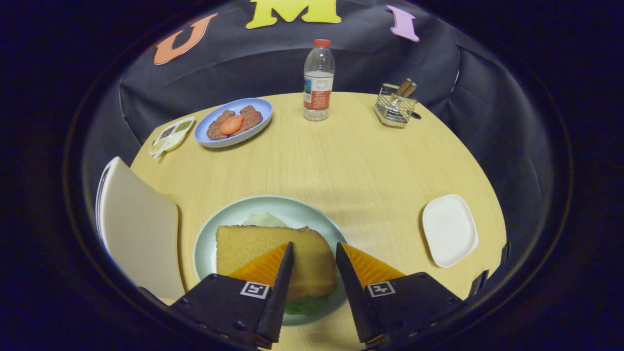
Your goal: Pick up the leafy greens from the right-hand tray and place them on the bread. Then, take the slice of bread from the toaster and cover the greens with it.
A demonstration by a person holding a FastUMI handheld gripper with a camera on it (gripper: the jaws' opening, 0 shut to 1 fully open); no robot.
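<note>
While the gripper (315,253) is held low over the near side of the wooden table (351,165), its two fingers are seen spread apart, with a clear gap between them, and nothing is pressed by them. A slice of bread (253,243) is laid on a pale green plate (292,207) just under the fingers, and part of it is seen through the gap between them. Leafy greens (307,305) are found under the near edge of this slice, and a pale leaf (263,220) is visible at its far edge, so the greens are covered by the bread. A toaster (139,229) is placed just beside the plate on the left. An empty white tray (449,230) is set well apart on the right. Beyond the fingers, at the far side of the table, a blue plate (258,105) with brown patties and an orange piece, a small dish with compartments (171,135), a water bottle (318,80) and a wire holder (396,106) with wooden handles are seen.
</note>
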